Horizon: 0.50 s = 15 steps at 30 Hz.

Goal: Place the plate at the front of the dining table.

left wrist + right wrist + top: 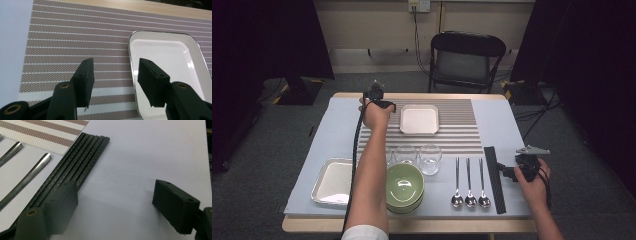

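Black folding chair (467, 59) behind counter (507, 224); grey carpet floor (272, 135); cream wall (377, 22); dark curtains (267, 40) either side.

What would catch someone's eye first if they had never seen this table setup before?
Probably the green bowl at the near edge, the one strong colour, with clear glasses just behind it. Next, the left gripper reaching far across to the square white plate on the striped mat, its jaws open astride the plate's rim. The right gripper waits open beside the black chopsticks.
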Tool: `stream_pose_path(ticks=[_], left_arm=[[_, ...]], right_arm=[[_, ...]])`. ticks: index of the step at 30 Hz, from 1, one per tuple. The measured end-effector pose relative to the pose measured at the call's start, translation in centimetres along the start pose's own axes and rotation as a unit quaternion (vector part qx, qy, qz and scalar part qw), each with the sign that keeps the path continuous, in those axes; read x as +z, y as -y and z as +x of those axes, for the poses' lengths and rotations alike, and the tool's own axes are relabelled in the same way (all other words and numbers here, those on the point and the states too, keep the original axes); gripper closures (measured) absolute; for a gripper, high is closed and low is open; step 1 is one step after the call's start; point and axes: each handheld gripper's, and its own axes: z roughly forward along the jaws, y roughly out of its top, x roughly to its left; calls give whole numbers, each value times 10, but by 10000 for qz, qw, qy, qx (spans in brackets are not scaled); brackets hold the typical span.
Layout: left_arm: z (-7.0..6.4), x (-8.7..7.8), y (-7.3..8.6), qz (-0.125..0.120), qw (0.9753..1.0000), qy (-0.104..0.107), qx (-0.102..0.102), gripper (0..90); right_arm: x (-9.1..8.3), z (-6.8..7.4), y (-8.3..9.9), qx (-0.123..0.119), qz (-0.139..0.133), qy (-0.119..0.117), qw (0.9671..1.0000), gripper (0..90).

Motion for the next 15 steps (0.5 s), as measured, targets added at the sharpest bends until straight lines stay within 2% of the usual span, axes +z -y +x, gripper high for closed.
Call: stream_pose_path(ticks=[3, 6, 11, 15], left_arm=[[2, -4, 0, -45, 10000, 58, 15, 435], [3, -7, 2, -155, 9996, 225, -69, 434], [9, -10, 7, -127, 9994, 304, -49, 406], [12, -11, 10, -80, 9994, 324, 128, 339]], right_arm=[[0, 0, 0, -3, 0, 3, 10000, 195], [0, 0, 0, 2, 2, -6, 10000, 194], [0, 0, 0, -8, 1, -2, 10000, 195], [0, 0, 0, -1, 9, -2, 10000, 194]])
